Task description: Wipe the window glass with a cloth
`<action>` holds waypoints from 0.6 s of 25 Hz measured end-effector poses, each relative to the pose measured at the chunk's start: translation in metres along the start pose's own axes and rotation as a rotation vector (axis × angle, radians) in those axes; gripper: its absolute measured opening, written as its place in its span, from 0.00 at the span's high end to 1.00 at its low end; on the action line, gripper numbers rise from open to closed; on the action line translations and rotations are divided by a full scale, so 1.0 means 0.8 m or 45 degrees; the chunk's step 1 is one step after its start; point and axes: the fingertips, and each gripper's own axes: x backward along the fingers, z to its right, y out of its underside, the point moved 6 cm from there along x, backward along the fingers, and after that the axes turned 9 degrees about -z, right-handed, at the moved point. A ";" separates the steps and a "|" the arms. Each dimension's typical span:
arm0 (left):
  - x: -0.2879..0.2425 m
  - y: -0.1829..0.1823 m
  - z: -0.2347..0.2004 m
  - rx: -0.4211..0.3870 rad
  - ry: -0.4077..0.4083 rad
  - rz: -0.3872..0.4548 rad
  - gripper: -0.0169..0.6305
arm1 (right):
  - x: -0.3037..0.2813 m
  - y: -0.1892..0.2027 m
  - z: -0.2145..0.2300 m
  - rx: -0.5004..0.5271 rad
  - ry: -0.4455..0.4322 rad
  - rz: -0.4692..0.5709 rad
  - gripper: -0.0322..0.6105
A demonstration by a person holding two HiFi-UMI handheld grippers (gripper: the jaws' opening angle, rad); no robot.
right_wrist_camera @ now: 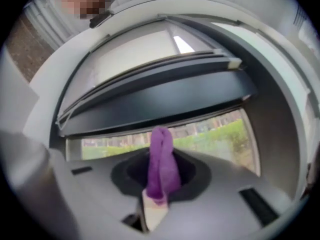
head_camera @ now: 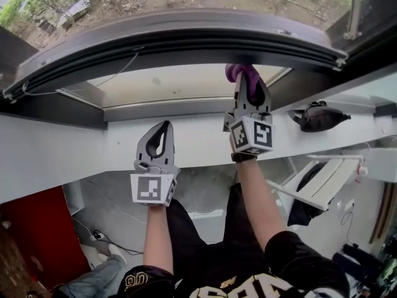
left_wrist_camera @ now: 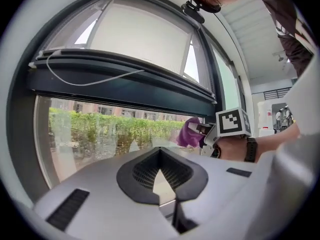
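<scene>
At the window, I hold the purple cloth [head_camera: 243,73] pinched in the right tongs [head_camera: 247,82], raised to the window glass [left_wrist_camera: 100,139] just under the dark frame [head_camera: 186,42] and toward the right of the pane. The right gripper view shows the cloth [right_wrist_camera: 161,164] bunched and standing up between the jaws. The left tongs [head_camera: 164,128] are pressed together on nothing and hang lower, short of the glass, over the white sill [head_camera: 62,148]. As for progress, the cloth is at the pane, so I judge a wipe to be under way, though no view settles whether the fabric actually touches. The glass shows the hedge [left_wrist_camera: 100,126] outside and looks hazy in places, and I cannot tell which stretches have been wiped and which are left. Nothing readable turns up: the marker cubes [head_camera: 251,135] carry only black-and-white squares, and the gold print on the black shirt [head_camera: 248,287] is cut off by the edge of the frame.
</scene>
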 end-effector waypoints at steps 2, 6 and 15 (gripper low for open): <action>0.035 0.007 -0.043 0.028 -0.074 -0.012 0.96 | -0.013 0.013 -0.081 0.037 -0.133 -0.032 0.83; 0.119 0.020 -0.133 0.066 -0.242 -0.010 0.96 | -0.040 0.046 -0.264 0.130 -0.417 -0.086 0.83; 0.258 0.059 -0.293 0.005 -0.453 -0.088 0.96 | -0.124 0.181 -0.575 0.219 -0.731 -0.159 0.83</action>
